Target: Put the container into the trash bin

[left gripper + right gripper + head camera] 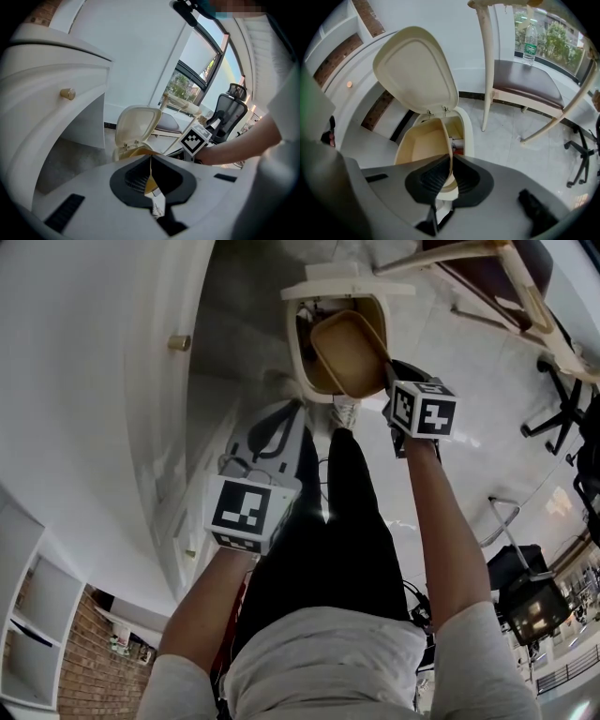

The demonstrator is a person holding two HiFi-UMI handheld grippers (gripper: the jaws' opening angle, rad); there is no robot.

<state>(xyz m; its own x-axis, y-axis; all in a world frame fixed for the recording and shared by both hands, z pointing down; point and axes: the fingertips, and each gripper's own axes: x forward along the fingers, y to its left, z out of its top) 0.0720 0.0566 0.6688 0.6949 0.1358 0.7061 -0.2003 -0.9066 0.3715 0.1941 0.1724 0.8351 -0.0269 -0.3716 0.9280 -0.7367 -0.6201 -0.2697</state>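
Right hand-held gripper clamped on container wall, holding it tilted over the open trash bin, ready to drop. Left hand-held gripper jaws together, empty, held clear.

A pale, glossy tiled floor carries everything here. The cream trash bin stands on it near the foot of a white cabinet, with its lid tipped up. Just beside the bin, a wooden chair with a brown seat rests on pale legs. A black office chair stands well apart from them. The person's shoe is planted on the floor just before the bin.
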